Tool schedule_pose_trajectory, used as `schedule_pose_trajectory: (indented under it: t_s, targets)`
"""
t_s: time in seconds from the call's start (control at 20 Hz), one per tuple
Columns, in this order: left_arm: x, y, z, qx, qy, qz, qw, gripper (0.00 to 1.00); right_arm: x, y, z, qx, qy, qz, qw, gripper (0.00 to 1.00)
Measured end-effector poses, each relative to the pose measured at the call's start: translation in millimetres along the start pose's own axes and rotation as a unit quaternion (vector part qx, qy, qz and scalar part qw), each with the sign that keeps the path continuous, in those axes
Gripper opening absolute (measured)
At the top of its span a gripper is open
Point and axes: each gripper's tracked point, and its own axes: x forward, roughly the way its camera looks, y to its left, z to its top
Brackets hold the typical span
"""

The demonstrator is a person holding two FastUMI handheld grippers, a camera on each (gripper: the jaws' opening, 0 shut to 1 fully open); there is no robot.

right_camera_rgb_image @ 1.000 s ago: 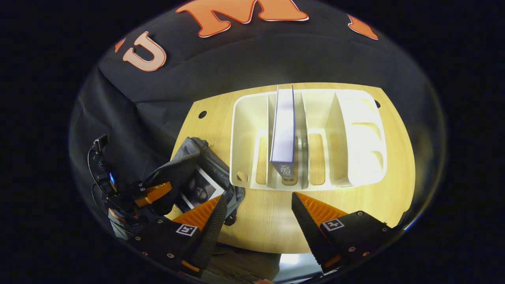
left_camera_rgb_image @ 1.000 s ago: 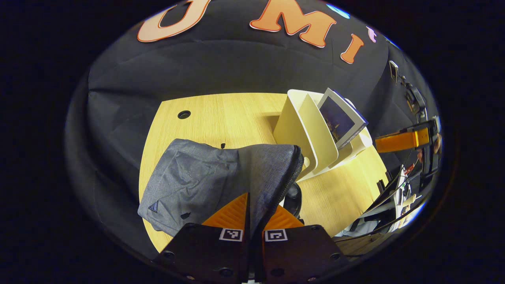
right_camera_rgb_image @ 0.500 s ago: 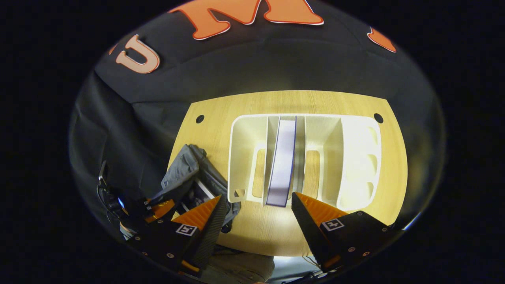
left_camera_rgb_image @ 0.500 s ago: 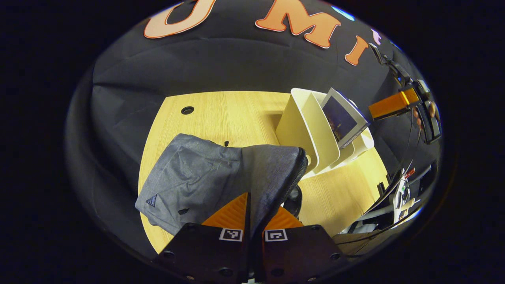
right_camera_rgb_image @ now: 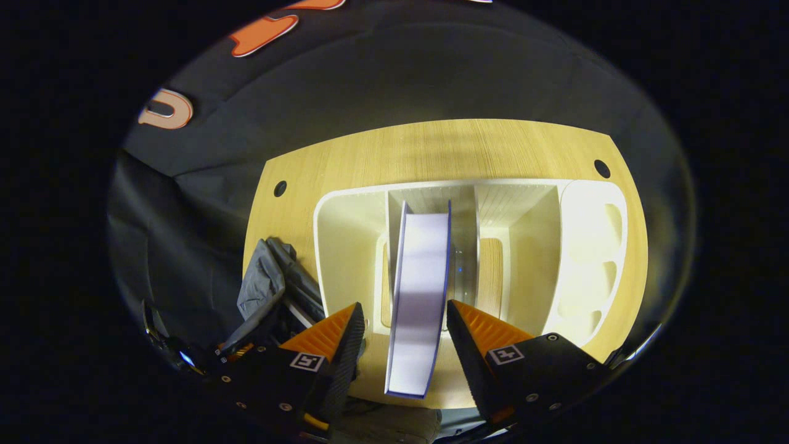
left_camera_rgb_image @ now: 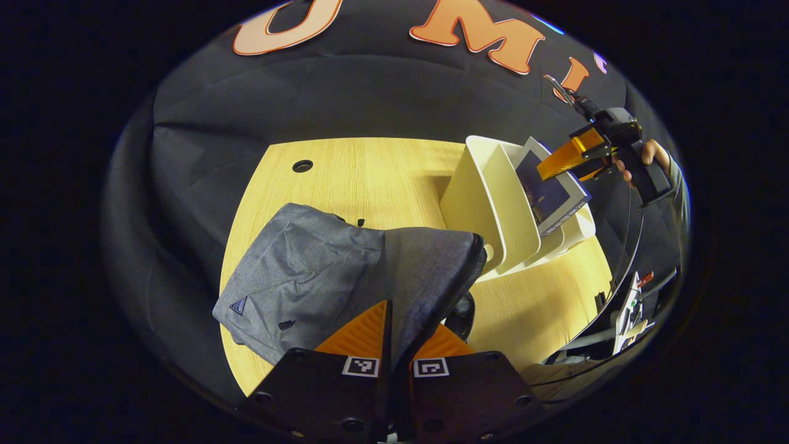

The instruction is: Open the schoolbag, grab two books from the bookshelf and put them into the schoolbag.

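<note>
The left gripper [left_camera_rgb_image: 389,336] is pinching the raised grey flap of the schoolbag [left_camera_rgb_image: 320,271], both orange fingers pressed flat on the fabric, and so is holding the zipped edge up and the mouth open; that opening step looks done. The right gripper [right_camera_rgb_image: 404,330] is hanging above the white bookshelf [right_camera_rgb_image: 345,246] with its jaws spread wide, one finger on each side of the blue-edged book [right_camera_rgb_image: 422,290] that is standing in a middle slot; the fingers are straddling its top edge without touching it, so the grasp is not yet made. Judging by this, the book is not lifted out and its drop into the bag is left to do; whether another book is already lying inside the bag cannot be told from these pictures. The left gripper view is giving the bookshelf from the side on the wooden table [left_camera_rgb_image: 345,172], the book's dark cover leaning in its slot, and the right gripper with the hand [left_camera_rgb_image: 644,161] holding it above. The right gripper view is looking straight down into the slots, showing the empty compartments on either side.
</note>
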Motion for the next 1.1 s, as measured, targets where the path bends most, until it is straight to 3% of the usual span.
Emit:
schedule_pose_trajectory:
  t_s: [0.05, 0.15, 0.4, 0.45, 0.5, 1.1]
  targets:
    - [0.3, 0.6, -0.3, -0.002, 0.000, 0.003, 1.000, 0.06, 4.6, -1.0, 2.6, 0.004, 0.002, 0.000, 1.000, 0.79]
    - [-0.2, -0.7, 0.5, -0.007, 0.001, 0.007, 1.000, 0.06, 11.3, -3.4, 5.2, 0.007, 0.007, -0.008, 1.000, 0.73]
    - [-0.4, -1.2, 0.1, -0.010, 0.004, 0.014, 1.000, 0.06, 10.8, -33.3, 13.9, 0.016, -0.014, -0.055, 0.998, 0.47]
    - [-0.2, -1.3, -0.1, -0.010, 0.004, 0.014, 1.000, 0.06, 7.5, -34.0, 14.5, 0.026, -0.017, -0.048, 0.998, 0.51]
    - [0.2, -1.0, 0.4, -0.010, 0.004, 0.014, 1.000, 0.06, 4.2, -35.3, 14.1, 0.036, -0.019, -0.041, 0.998, 0.38]
    - [-5.5, 2.0, 0.3, -0.001, 0.003, 0.010, 1.000, 0.06, -91.2, -29.4, -2.2, 0.078, -0.100, 0.020, 0.992, 0.37]
